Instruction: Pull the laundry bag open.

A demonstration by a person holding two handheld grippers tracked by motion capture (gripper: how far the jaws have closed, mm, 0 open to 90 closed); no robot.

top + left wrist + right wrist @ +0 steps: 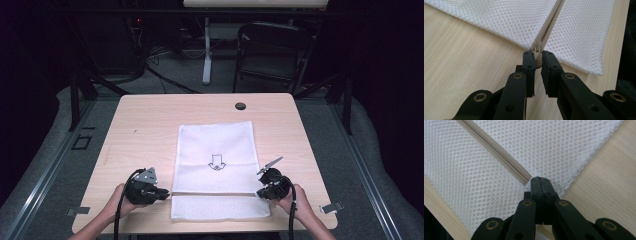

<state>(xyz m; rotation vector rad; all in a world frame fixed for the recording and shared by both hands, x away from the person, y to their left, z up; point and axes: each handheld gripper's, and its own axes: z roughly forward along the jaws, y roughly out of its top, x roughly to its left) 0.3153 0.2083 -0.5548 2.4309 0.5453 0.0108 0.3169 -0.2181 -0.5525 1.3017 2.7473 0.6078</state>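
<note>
A white mesh bag (pixel 216 150) with a black arrow print lies flat on the wooden table (pixel 145 130). Its zipper (pixel 215 194) runs across near the front edge. My left gripper (pixel 167 194) is at the zipper's left end. In the left gripper view that gripper (pixel 537 53) is shut on the small zipper pull (pixel 538 64), where the zipper (pixel 549 25) ends. My right gripper (pixel 260 192) is at the zipper's right end. In the right gripper view it (pixel 540 179) is shut on the mesh bag (pixel 549 145), just past the end of the zipper (pixel 496 152).
A black round grommet (pixel 240 106) sits in the tabletop behind the bag. Behind the table stands a dark folding chair (pixel 272 50). Bare wood lies on both sides of the bag. The table's front edge is close below both hands.
</note>
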